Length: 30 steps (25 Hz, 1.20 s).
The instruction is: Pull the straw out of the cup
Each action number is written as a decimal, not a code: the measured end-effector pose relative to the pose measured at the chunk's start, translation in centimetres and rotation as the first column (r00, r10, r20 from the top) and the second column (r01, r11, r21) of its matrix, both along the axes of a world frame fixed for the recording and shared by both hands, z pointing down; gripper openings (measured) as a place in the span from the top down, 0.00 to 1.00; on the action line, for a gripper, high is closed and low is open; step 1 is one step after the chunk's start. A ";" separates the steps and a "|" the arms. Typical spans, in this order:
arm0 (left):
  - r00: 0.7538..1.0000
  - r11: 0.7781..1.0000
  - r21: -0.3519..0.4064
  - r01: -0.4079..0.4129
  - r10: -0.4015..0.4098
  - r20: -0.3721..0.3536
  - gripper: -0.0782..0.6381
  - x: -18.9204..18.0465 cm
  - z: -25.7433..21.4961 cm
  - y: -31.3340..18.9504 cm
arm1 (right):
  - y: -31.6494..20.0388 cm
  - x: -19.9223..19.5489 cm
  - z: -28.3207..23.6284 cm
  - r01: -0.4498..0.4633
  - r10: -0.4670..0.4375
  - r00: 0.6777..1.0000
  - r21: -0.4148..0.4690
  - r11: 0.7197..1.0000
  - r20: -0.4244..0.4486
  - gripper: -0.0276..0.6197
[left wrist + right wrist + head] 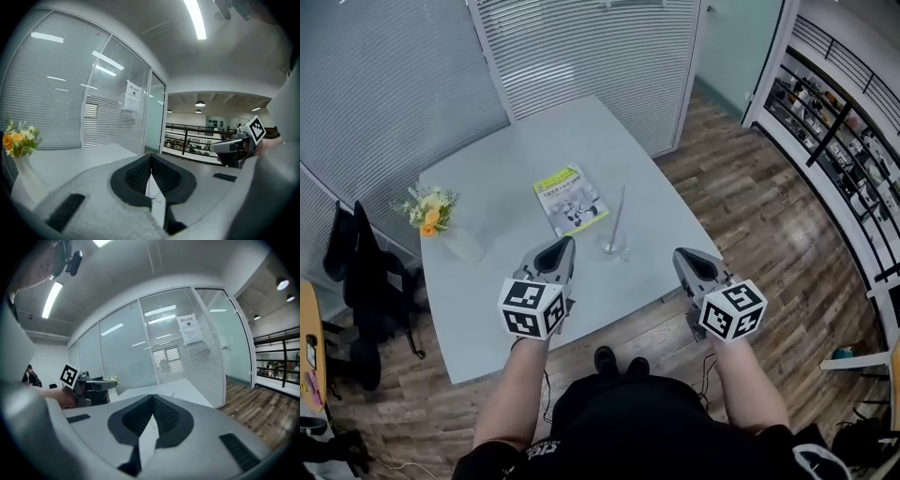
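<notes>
A clear glass cup (614, 248) stands on the grey table (516, 159) near its front edge, with a thin pale straw (620, 212) leaning up out of it. My left gripper (565, 246) hovers just left of the cup, jaws shut with nothing in them. My right gripper (682, 255) is off to the cup's right, past the table's corner, also shut and empty. In the left gripper view the jaws (151, 157) meet at the tips; so do those in the right gripper view (153, 398). The jaws hide the cup in both gripper views.
A yellow-green booklet (570, 200) lies behind the cup. A vase of orange and white flowers (431, 211) stands at the table's left edge. Glass walls with blinds (581, 47) close in the back. Black bags on a chair (356, 272) sit at the left.
</notes>
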State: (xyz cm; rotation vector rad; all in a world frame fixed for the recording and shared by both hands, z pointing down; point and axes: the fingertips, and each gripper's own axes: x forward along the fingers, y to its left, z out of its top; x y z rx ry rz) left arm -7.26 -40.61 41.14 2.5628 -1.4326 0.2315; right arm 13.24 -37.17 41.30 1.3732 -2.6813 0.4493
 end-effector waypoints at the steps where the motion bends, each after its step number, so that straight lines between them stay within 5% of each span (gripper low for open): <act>1: 1.000 1.000 -0.001 -0.009 0.009 -0.002 0.88 -0.3 0.2 -0.3 | -0.4 -0.6 0.1 0.003 -0.003 1.000 0.001 1.000 -0.011 0.95; 7: 0.999 0.999 -0.034 -0.030 0.029 -0.015 0.88 -2.0 2.4 -2.1 | -2.9 -3.8 1.9 0.030 -0.032 0.999 -0.039 0.999 -0.039 0.89; 22: 0.998 0.990 -0.137 0.038 -0.044 -0.039 0.84 -3.4 8.1 -6.6 | -10.2 -7.7 9.3 0.221 -0.230 0.973 -0.173 0.960 -0.034 0.48; 30: 0.997 0.978 -0.199 0.063 -0.068 -0.020 0.84 -3.6 11.8 -6.9 | -13.1 -8.4 14.0 0.262 -0.274 0.961 -0.239 0.935 -0.018 0.43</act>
